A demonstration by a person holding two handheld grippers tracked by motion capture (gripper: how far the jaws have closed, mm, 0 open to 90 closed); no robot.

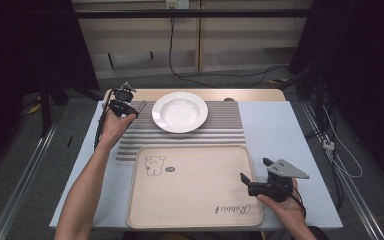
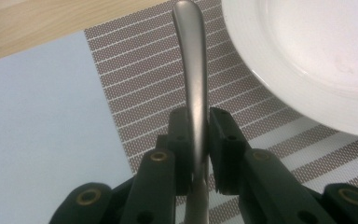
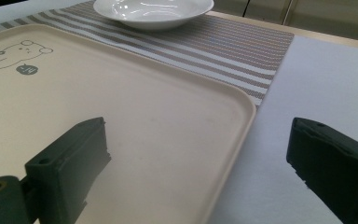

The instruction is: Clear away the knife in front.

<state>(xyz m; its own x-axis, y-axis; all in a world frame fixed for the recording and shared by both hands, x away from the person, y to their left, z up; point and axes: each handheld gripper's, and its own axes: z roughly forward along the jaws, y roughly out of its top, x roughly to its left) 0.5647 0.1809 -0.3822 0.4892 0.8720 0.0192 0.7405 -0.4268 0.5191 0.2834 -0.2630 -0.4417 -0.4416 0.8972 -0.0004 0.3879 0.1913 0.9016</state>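
Even overhead light falls on the table (image 1: pixel 280 125), while the room around it sinks into black; the white plate (image 3: pixel 154 9) carries bright glare beyond the fingertips; the metal handle (image 2: pixel 193 70) between the pads gleams softly; the nearest jaw parts blur.

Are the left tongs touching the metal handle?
Touching: in the left gripper view, both jaws of the left tongs press the metal handle.
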